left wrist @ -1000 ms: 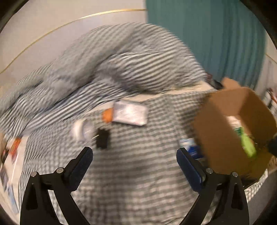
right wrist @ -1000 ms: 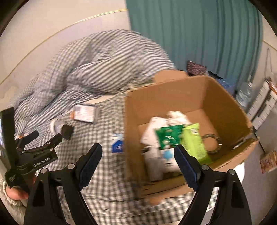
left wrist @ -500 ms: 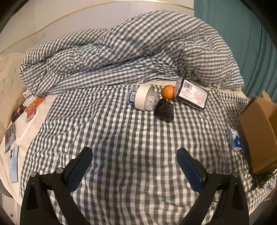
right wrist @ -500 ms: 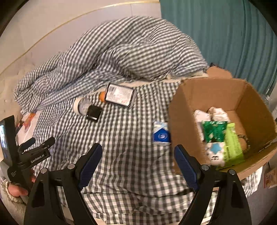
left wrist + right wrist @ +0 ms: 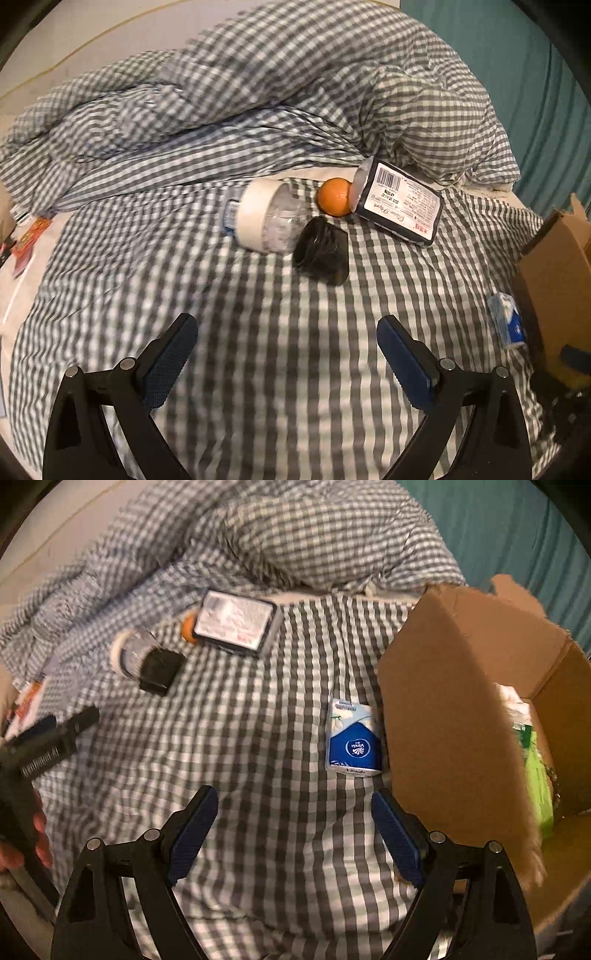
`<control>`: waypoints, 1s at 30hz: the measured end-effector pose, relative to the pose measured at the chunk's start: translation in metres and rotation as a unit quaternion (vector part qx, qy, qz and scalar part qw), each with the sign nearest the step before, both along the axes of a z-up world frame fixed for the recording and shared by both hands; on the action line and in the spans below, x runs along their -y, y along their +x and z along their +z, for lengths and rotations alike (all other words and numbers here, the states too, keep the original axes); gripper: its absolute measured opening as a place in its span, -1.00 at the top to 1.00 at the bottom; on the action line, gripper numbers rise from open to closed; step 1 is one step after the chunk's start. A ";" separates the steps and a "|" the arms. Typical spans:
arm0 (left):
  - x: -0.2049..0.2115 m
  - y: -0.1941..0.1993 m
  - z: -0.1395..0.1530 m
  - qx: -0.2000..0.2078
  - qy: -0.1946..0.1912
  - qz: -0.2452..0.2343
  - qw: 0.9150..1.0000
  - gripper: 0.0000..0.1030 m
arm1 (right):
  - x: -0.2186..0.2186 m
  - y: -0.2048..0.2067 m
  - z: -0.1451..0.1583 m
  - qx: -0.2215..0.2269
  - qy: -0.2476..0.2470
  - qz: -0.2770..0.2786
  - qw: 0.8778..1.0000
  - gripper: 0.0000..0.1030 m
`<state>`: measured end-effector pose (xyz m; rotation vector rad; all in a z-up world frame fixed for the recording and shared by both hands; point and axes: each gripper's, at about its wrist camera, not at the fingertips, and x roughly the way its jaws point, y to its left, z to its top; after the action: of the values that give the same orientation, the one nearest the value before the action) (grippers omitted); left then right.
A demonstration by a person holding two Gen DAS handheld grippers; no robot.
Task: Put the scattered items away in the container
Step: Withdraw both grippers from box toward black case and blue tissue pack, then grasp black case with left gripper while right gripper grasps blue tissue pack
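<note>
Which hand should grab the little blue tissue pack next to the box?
The right one, probably. The blue tissue pack lies just ahead of the open right gripper, beside the cardboard box. From the left gripper it sits far off to the side.

Left tongs (image 5: pixel 286 354) spread wide, empty, angled down over the bed; right tongs (image 5: pixel 293 829) likewise agape and empty; fingers of a hand (image 5: pixel 22 843) gripping the left handle

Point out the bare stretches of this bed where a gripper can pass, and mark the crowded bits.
Free: the checked sheet between the black pouch and the open left gripper, and left of the tissue pack. Crowded: the bottle, orange and labelled pack cluster against the duvet; the tissue pack lies close beside the cardboard box.
</note>
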<state>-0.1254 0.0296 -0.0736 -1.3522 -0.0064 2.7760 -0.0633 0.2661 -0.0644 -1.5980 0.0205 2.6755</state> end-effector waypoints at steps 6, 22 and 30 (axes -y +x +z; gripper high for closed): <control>-0.013 -0.042 -0.029 0.011 -0.027 0.003 1.000 -0.94 | -0.004 -0.030 -0.028 0.026 0.017 0.002 1.000 -0.64; -0.026 -0.090 -0.072 0.023 -0.046 -0.001 0.999 -0.94 | -0.014 -0.068 -0.070 0.053 0.037 -0.006 0.998 -0.64; -0.043 -0.099 -0.079 0.034 -0.048 -0.021 0.998 -0.94 | -0.016 -0.079 -0.077 0.060 0.048 -0.019 0.997 -0.65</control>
<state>-0.2240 0.0726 -0.1523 -1.4519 0.1532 2.7274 -0.1426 0.2822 -0.1409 -1.7067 -0.0787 2.5060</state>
